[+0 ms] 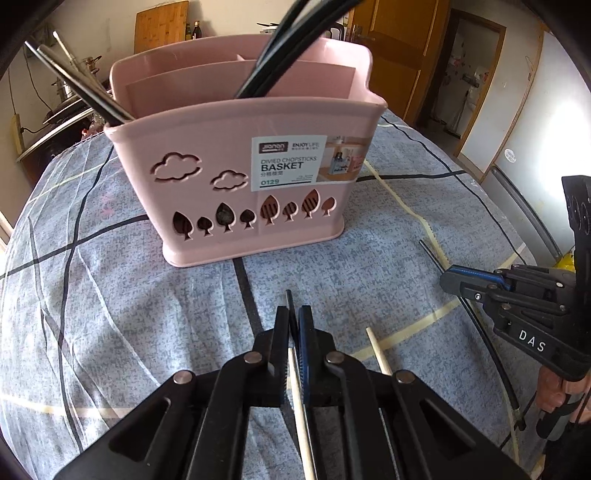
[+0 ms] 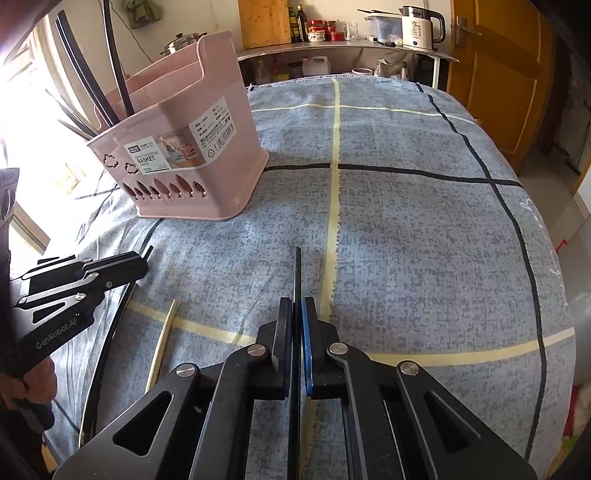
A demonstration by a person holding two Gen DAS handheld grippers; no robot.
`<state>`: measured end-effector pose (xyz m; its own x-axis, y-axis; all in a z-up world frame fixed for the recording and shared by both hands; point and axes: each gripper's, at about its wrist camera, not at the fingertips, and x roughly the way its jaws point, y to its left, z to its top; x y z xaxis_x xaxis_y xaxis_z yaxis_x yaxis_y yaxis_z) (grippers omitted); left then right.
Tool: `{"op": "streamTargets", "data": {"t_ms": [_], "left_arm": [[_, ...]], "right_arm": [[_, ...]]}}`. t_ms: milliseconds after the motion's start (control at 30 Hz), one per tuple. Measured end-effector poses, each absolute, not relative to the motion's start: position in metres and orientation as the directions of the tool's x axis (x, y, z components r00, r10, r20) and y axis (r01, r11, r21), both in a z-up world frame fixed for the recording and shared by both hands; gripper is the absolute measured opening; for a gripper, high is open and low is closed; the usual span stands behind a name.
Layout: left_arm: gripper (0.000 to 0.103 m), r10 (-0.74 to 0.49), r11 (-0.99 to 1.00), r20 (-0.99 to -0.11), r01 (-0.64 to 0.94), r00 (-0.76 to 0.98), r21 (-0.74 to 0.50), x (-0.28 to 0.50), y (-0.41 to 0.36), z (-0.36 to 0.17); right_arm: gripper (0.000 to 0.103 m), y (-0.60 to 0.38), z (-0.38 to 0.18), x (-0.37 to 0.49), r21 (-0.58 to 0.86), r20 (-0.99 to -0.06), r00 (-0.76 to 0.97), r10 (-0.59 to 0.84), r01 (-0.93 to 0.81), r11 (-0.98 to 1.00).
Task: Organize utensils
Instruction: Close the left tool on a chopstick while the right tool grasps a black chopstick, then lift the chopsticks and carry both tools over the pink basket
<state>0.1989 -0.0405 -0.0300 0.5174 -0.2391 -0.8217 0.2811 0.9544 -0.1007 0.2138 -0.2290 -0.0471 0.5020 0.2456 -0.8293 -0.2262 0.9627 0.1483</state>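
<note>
A pink divided chopstick basket [image 1: 221,206] [image 2: 184,155] stands on the checked cloth with several dark chopsticks [image 1: 280,48] leaning in it. My left gripper [image 1: 294,314] [image 2: 142,264] is shut on a black chopstick [image 1: 288,297] whose tip pokes out towards the basket. To its right my right gripper [image 2: 298,304] [image 1: 448,280] is shut on another black chopstick [image 2: 297,266] [image 1: 491,350], just above the cloth. A pale wooden chopstick [image 1: 378,352] [image 2: 162,339] lies on the cloth between the two grippers. Another pale stick [image 1: 297,398] shows under the left jaws.
The grey-blue checked cloth [image 2: 406,221] covers the table and drops off at the right edge. A counter behind holds a white kettle [image 2: 421,27], bottles and pots. A wooden door [image 2: 495,74] stands at the back right. A hand [image 2: 33,380] grips the left tool.
</note>
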Motion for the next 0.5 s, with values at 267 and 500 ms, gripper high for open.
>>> {"op": "streamTargets", "data": {"t_ms": [267,500], "left_arm": [[0.005,-0.270,0.955,-0.782,0.258,0.561,-0.145,0.191,-0.014,-0.003],[0.005,-0.322,0.942,-0.699,0.287,0.638,-0.173,0.175,-0.010,0.048]], "right_arm": [[0.005,-0.225,-0.016,0.199,0.170,-0.762,0.574,0.299,-0.268,0.948],[0.005,-0.223,0.029,0.181,0.169,-0.678,0.656,0.333,-0.301,0.938]]}}
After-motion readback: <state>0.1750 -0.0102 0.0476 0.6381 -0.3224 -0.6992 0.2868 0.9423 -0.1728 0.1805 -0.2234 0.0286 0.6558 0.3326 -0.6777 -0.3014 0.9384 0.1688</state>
